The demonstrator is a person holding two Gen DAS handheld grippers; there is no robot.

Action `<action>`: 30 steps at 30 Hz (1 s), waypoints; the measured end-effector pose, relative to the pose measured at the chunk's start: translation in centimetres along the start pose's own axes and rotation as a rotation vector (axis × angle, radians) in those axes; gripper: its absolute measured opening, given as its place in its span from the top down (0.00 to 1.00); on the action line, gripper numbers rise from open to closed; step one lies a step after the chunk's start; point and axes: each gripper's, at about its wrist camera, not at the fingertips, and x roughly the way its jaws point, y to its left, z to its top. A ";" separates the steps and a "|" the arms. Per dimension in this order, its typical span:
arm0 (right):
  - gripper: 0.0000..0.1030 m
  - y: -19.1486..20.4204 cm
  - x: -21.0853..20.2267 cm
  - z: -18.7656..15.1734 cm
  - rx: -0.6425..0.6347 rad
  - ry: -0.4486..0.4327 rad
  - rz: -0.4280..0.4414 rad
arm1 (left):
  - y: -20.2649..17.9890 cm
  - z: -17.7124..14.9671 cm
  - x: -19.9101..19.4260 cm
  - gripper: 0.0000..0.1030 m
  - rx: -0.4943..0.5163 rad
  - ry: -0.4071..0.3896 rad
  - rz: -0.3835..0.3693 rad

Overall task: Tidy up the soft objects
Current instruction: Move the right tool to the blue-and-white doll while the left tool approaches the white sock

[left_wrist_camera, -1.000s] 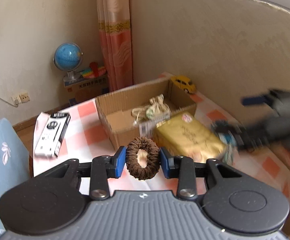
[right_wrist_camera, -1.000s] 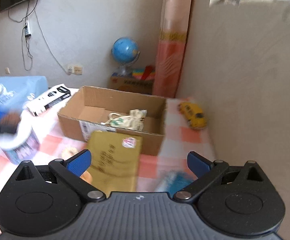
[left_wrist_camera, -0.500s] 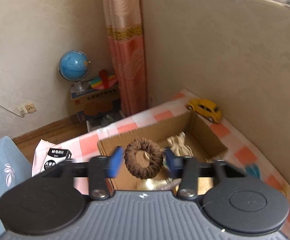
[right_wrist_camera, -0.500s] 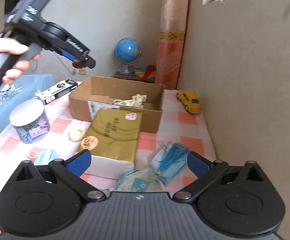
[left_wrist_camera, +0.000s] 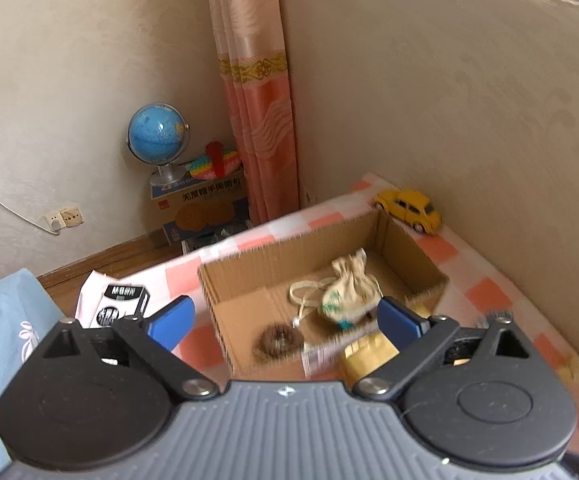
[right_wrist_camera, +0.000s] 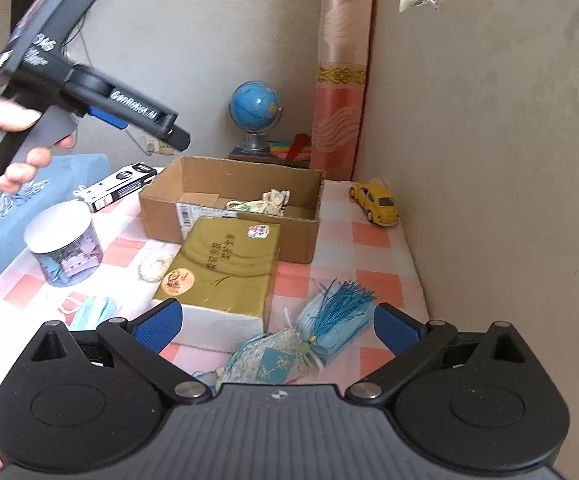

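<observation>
A brown scrunchie [left_wrist_camera: 278, 342] lies on the floor of the open cardboard box [left_wrist_camera: 249, 276], next to a cream drawstring pouch [left_wrist_camera: 349, 292]. My left gripper [left_wrist_camera: 285, 318] hovers over the box; its jaws are opening wide and hold nothing. The right wrist view shows the left gripper [right_wrist_camera: 179, 140] from the side, above the box's [right_wrist_camera: 229, 176] near-left corner. My right gripper [right_wrist_camera: 275, 322] is open and empty, just behind a blue tasselled pouch [right_wrist_camera: 329, 320] and a teal lace pouch [right_wrist_camera: 273, 360]. A white scrunchie [right_wrist_camera: 155, 266] and a face mask [right_wrist_camera: 91, 310] lie on the checked cloth.
A gold gift box [right_wrist_camera: 225, 268] leans against the cardboard box's front. A lidded jar [right_wrist_camera: 65, 248] and a black-and-white carton [right_wrist_camera: 123, 186] stand to the left. A yellow toy car [right_wrist_camera: 375, 202] sits by the wall at the right. A globe [right_wrist_camera: 255, 106] stands behind.
The left gripper moved over the cardboard box and opened. The brown scrunchie left its pads and now lies inside the box. The right gripper stays open.
</observation>
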 end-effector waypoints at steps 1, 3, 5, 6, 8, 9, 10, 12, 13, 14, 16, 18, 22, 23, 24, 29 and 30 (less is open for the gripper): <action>0.00 0.0 -0.1 -0.1 -0.007 0.000 0.006 | -0.2 -0.6 -0.6 0.05 0.008 -0.003 -0.002; 0.00 0.1 -0.2 -0.4 -0.014 0.001 0.013 | -0.4 -1.9 -1.9 0.05 0.018 -0.018 0.006; 0.00 0.1 -0.4 -0.7 -0.015 -0.002 0.019 | -0.7 -3.3 -3.1 0.05 0.018 -0.035 0.025; 0.00 0.1 -0.4 -0.8 -0.014 0.000 0.022 | -0.8 -4.1 -3.7 0.05 0.015 -0.045 0.033; 0.00 0.1 -0.5 -1.1 -0.012 0.005 0.024 | -0.9 -5.6 -4.8 0.05 -0.006 -0.055 0.034; 0.00 0.1 -0.4 -1.3 -0.014 0.010 0.028 | -0.9 -6.3 -5.4 0.05 -0.018 -0.057 0.026; 0.00 0.1 -0.4 -1.6 -0.018 0.015 0.032 | -0.9 -7.0 -5.8 0.05 -0.029 -0.056 0.020; 0.00 0.2 -0.3 -2.1 -0.025 0.024 0.042 | -0.9 -8.6 -6.7 0.05 -0.052 -0.052 0.017; 0.00 0.3 -0.2 -2.4 -0.027 0.031 0.051 | -0.9 -9.4 -7.1 0.05 -0.060 -0.053 0.022; 0.00 0.3 -0.1 -2.8 -0.027 0.041 0.059 | -0.9 -10.1 -7.4 0.05 -0.072 -0.060 0.036; 0.00 0.6 0.5 -3.7 -0.029 0.071 0.070 | -1.0 -11.5 -7.9 0.05 -0.088 -0.075 0.071; 0.00 1.0 1.3 -4.5 -0.029 0.109 0.082 | -1.1 -12.7 -8.3 0.05 -0.091 -0.078 0.085; 0.00 2.2 2.4 -5.5 -0.048 0.157 0.097 | -1.5 -14.9 -9.1 0.05 -0.072 -0.077 0.090; 0.00 2.5 2.7 -5.4 -0.049 0.163 0.101 | -1.5 -15.3 -9.2 0.05 -0.072 -0.073 0.085; 0.00 2.8 3.0 -5.4 -0.048 0.169 0.105 | -1.4 -15.7 -9.3 0.05 -0.074 -0.066 0.076; 0.00 4.1 4.4 -4.6 -0.045 0.163 0.097 | -1.0 -17.4 -9.4 0.05 -0.072 -0.025 0.027; 0.00 4.2 4.7 -4.4 -0.042 0.162 0.094 | -0.9 -17.6 -9.4 0.05 -0.070 -0.018 0.024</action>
